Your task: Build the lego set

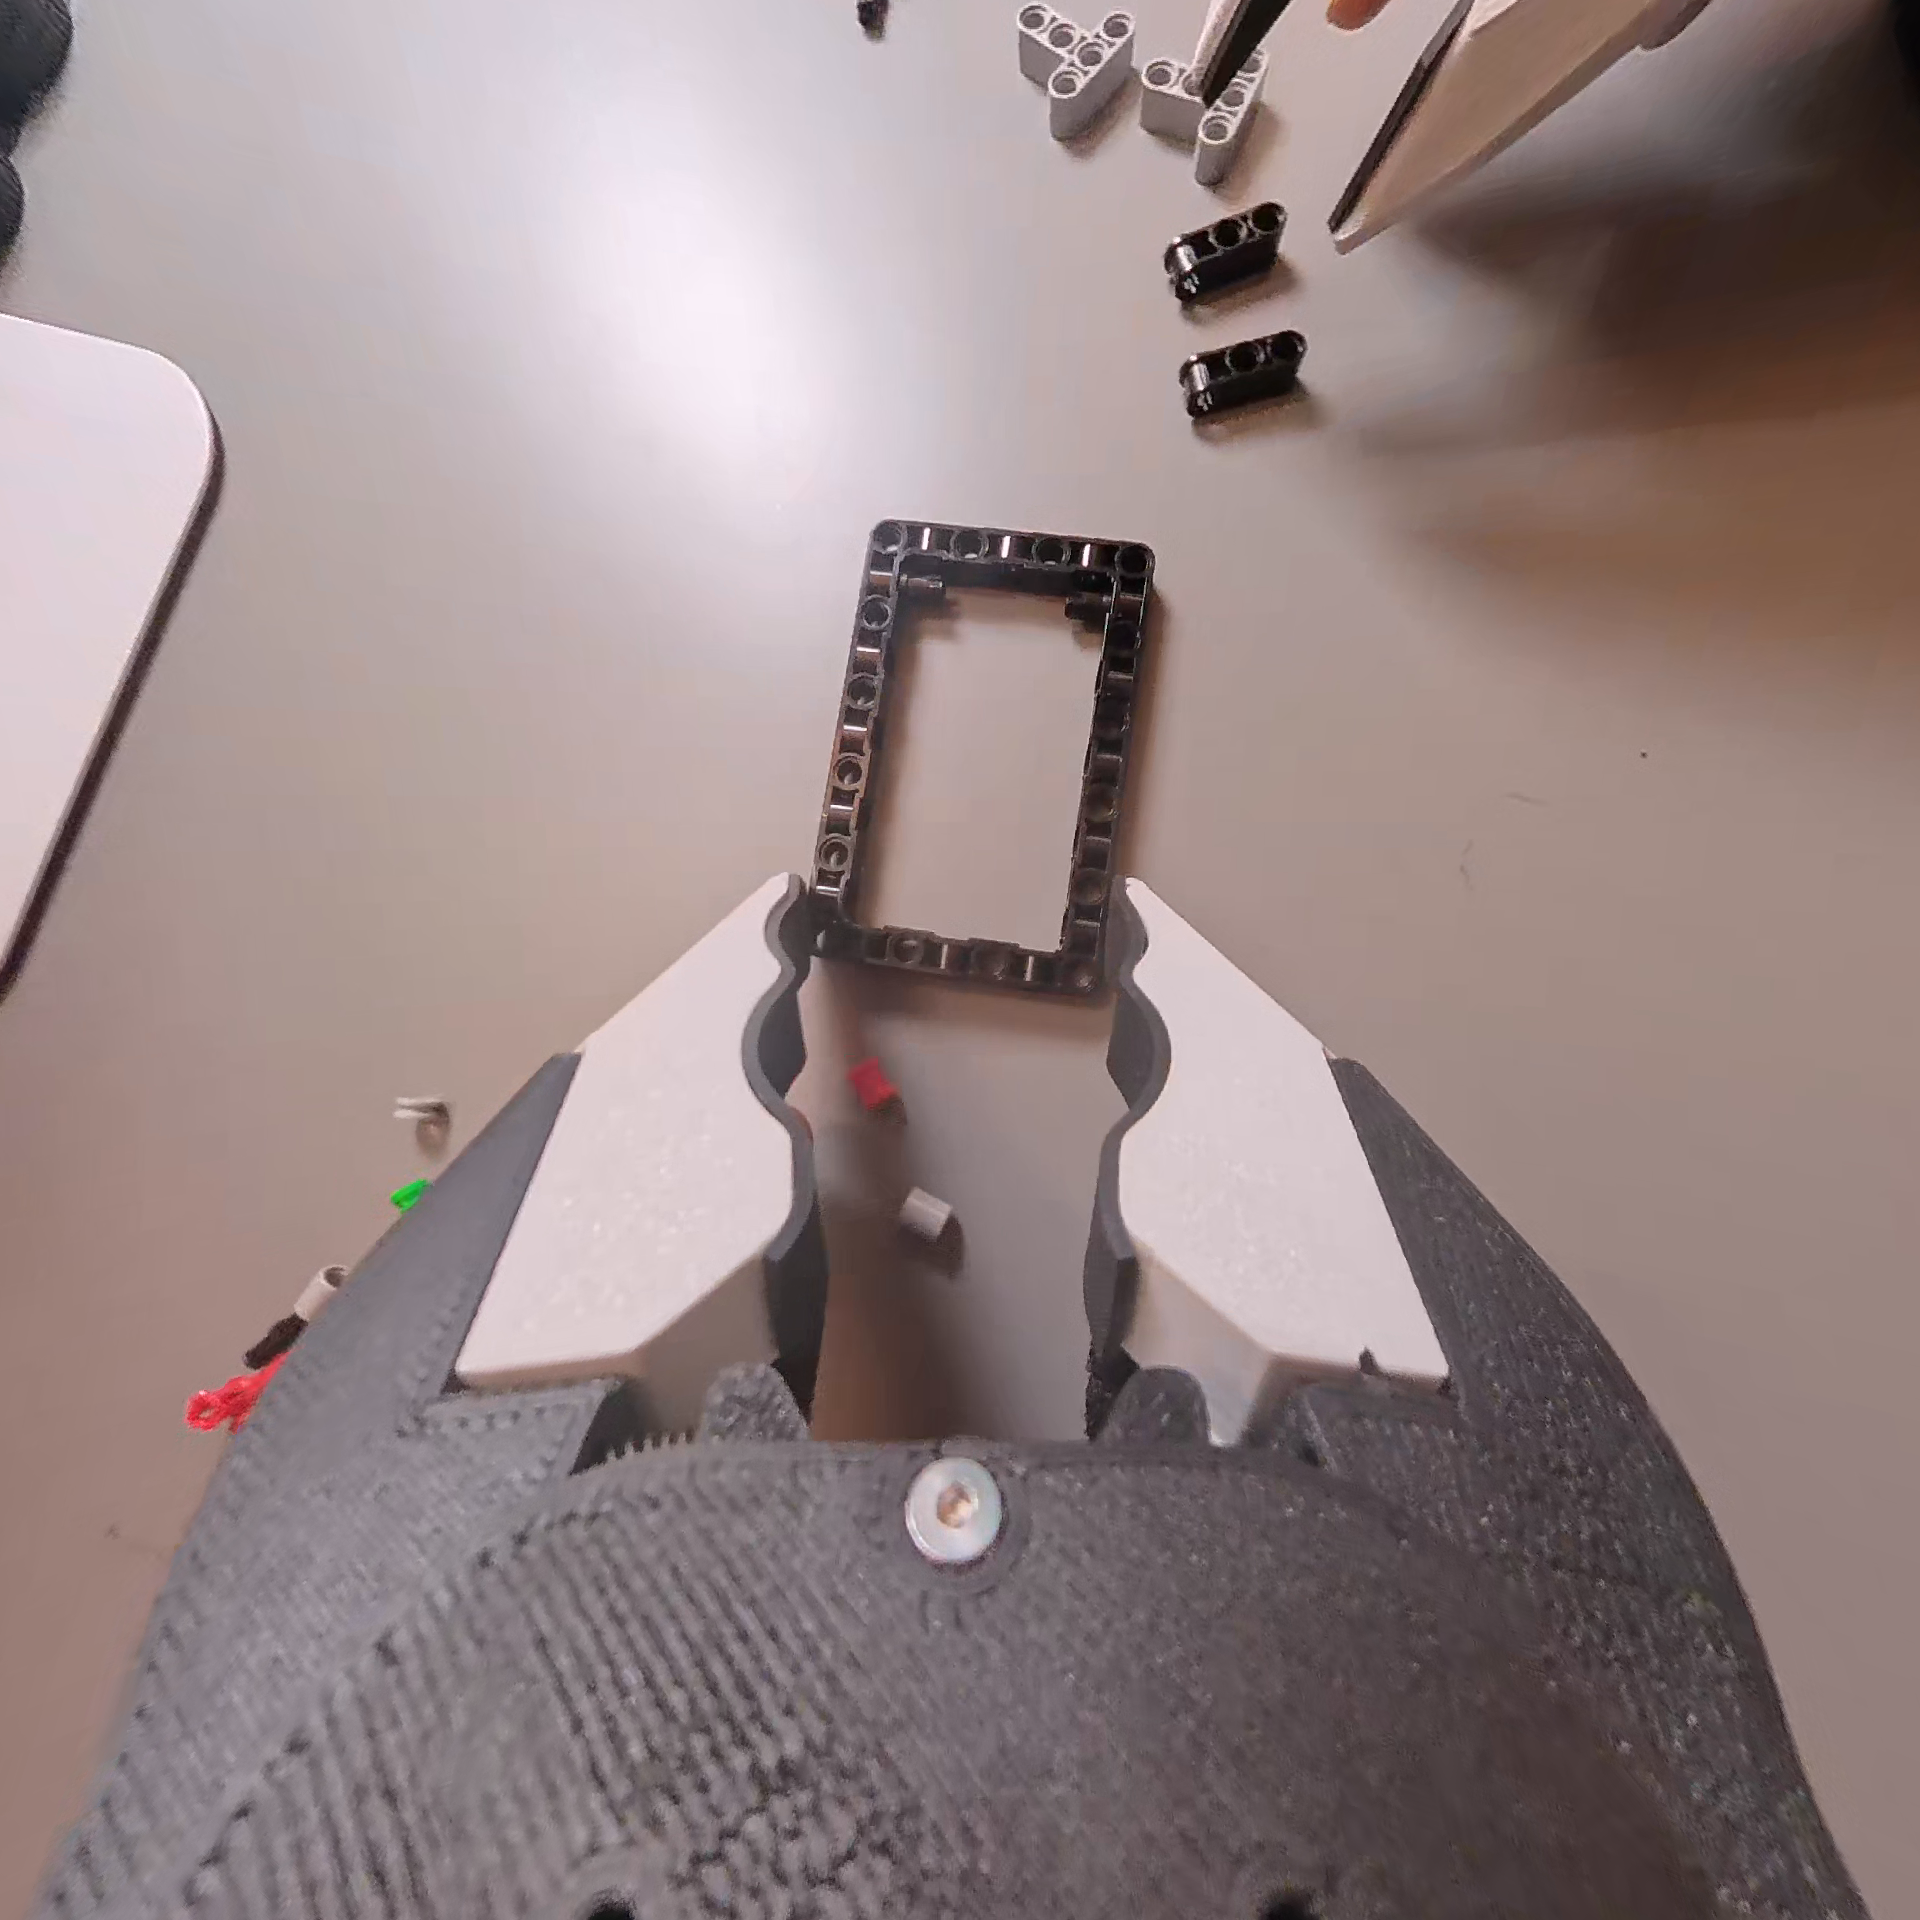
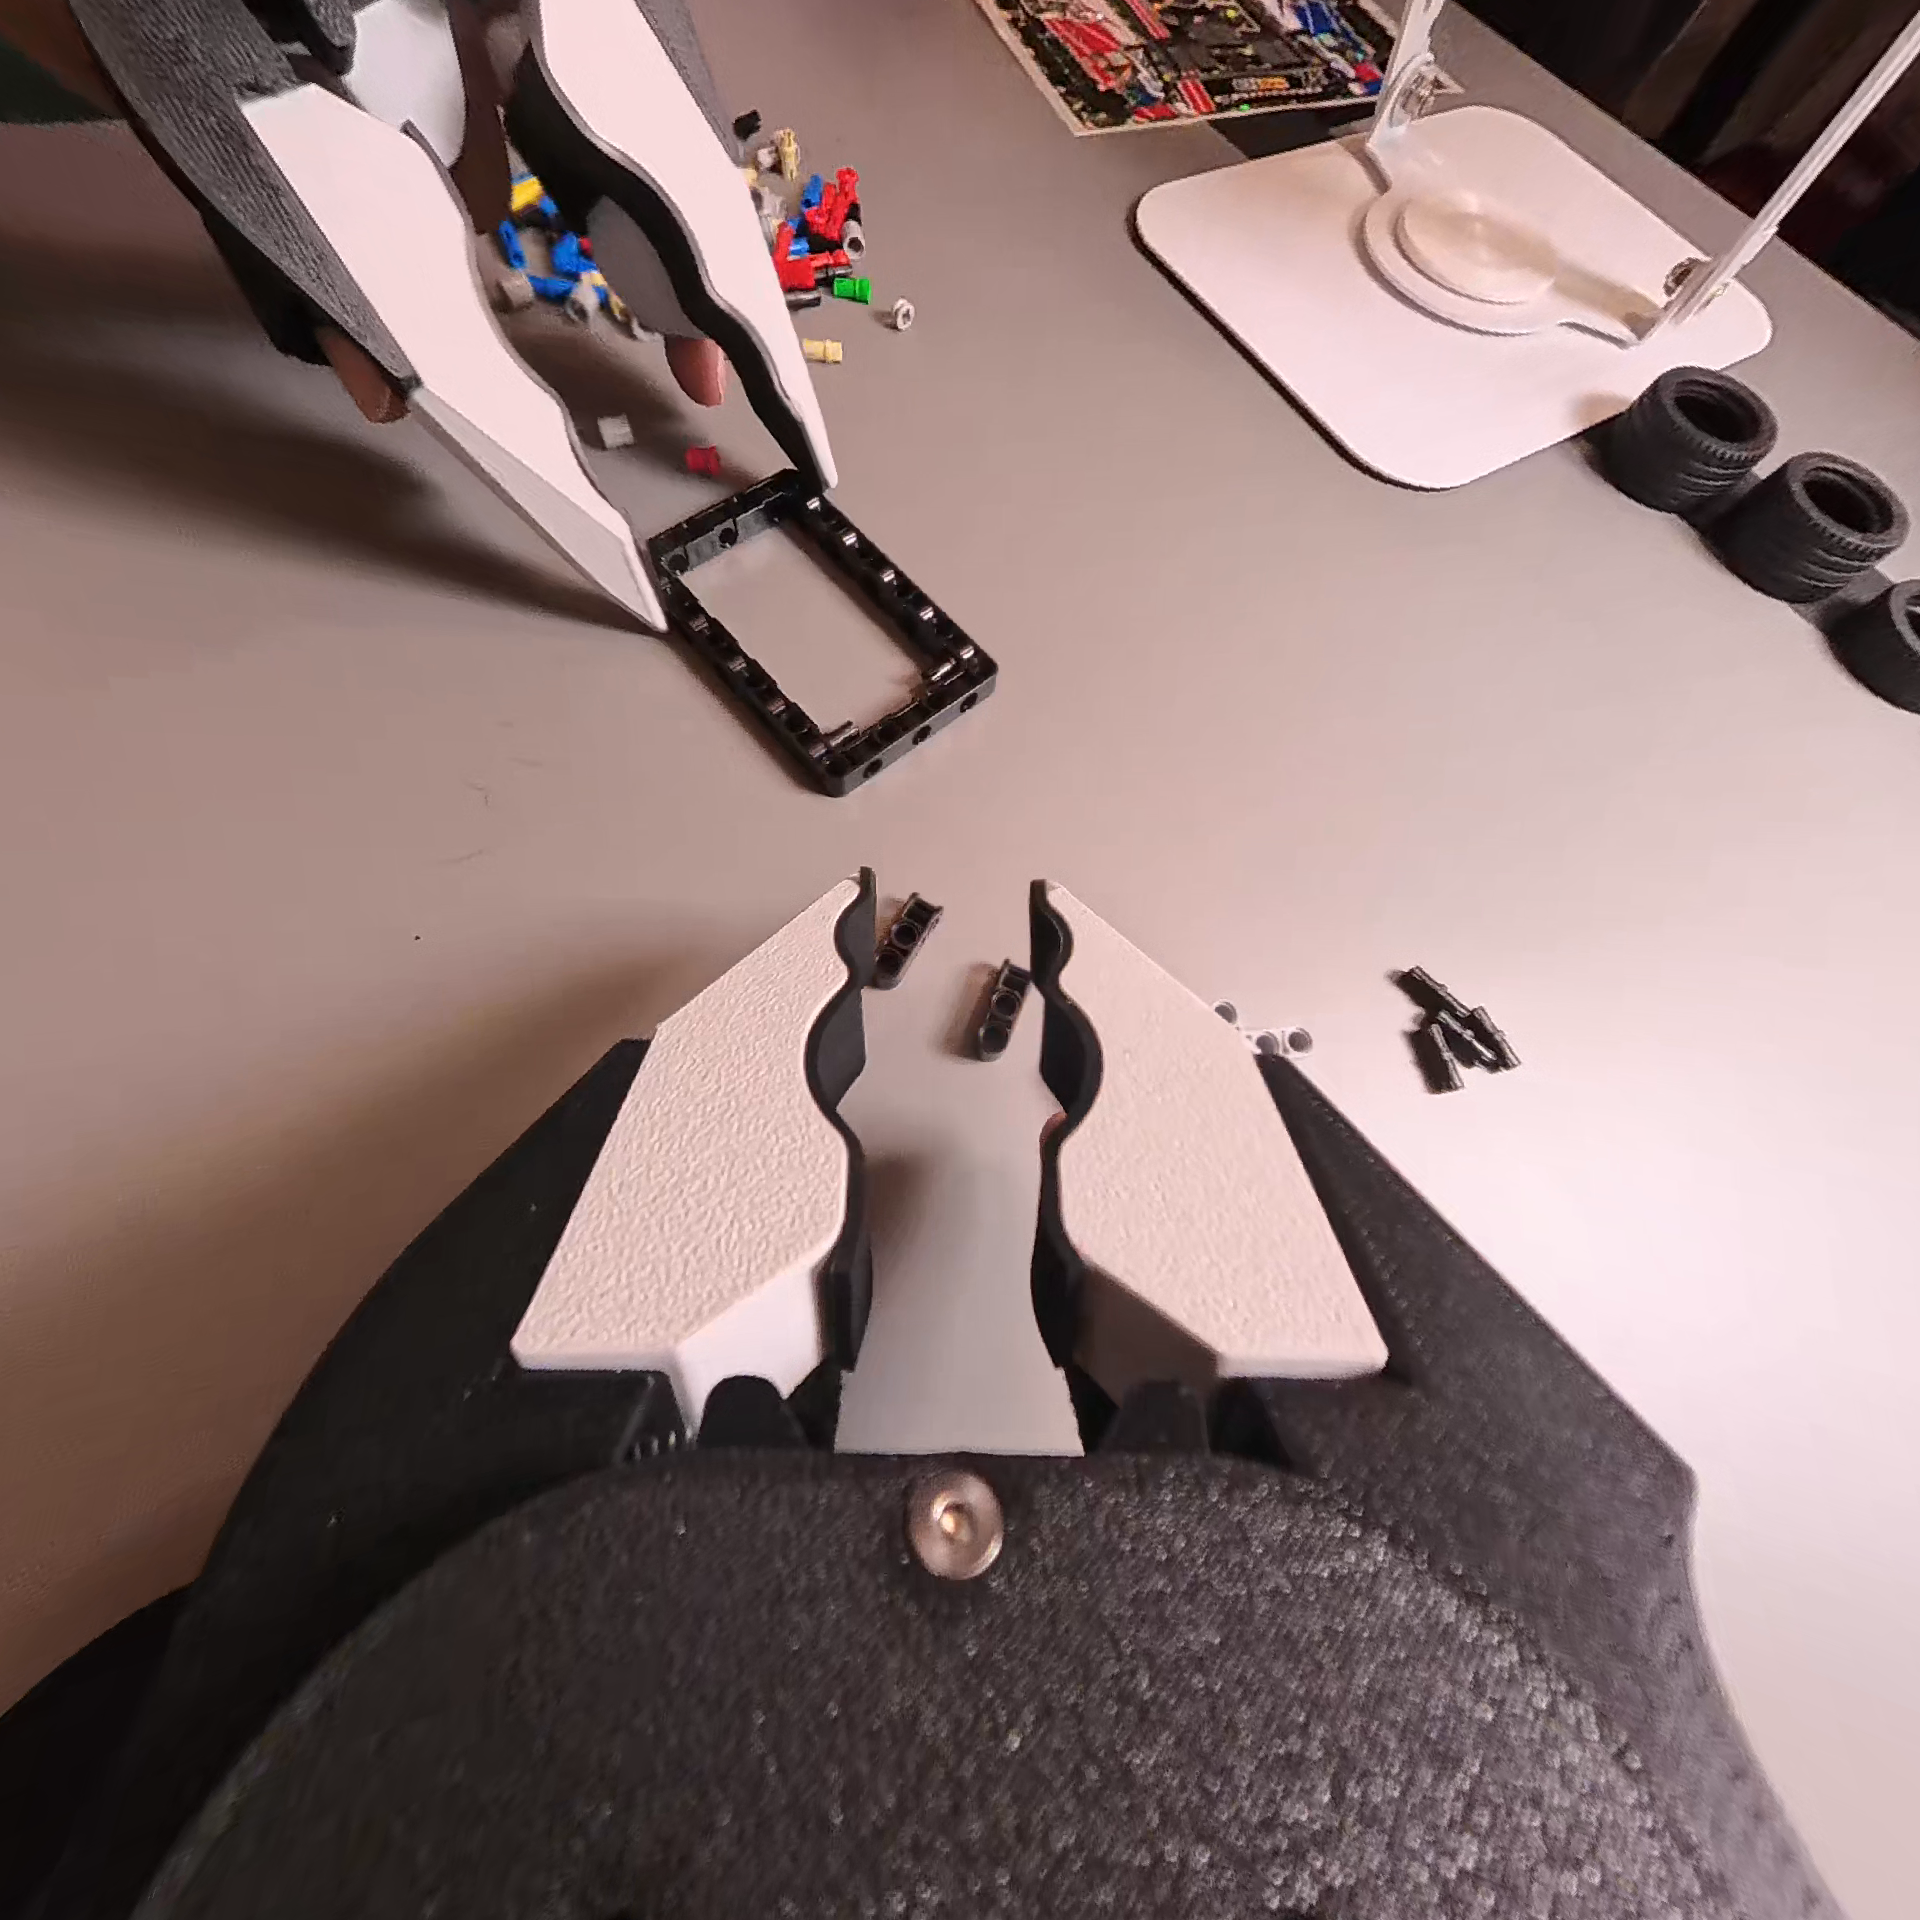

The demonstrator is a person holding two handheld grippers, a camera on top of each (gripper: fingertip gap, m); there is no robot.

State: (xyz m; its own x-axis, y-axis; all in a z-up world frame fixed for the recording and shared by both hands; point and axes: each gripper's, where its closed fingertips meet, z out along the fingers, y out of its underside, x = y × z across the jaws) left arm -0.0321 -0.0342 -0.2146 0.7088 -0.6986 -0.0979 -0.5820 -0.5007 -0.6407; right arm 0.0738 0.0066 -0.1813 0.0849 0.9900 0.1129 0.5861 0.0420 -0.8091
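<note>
A black rectangular lego frame (image 1: 857, 727) lies flat on the grey table (image 1: 520, 623). My left gripper (image 1: 961, 902) is open, with one fingertip on each side of the frame's near end. The left tip touches a corner; the right tip stands just off it. The frame (image 2: 935, 613) and left gripper (image 2: 738, 545) also show in the right wrist view. My right gripper (image 2: 951, 886) is open and empty, low over two short black beams (image 2: 909, 935) (image 2: 1003, 1008). It also shows in the left wrist view (image 1: 1276, 166).
A red bush (image 1: 871, 1081) and a grey bush (image 1: 925, 1214) lie between my left fingers. Grey L-beams (image 1: 1075, 62), black pins (image 2: 1455, 1029), a pile of small coloured parts (image 2: 821, 229), black tyres (image 2: 1818, 520), a white stand base (image 2: 1299, 343) and a booklet (image 2: 1195, 52) surround the work spot. About 12 cm separates my left fingertips from my right.
</note>
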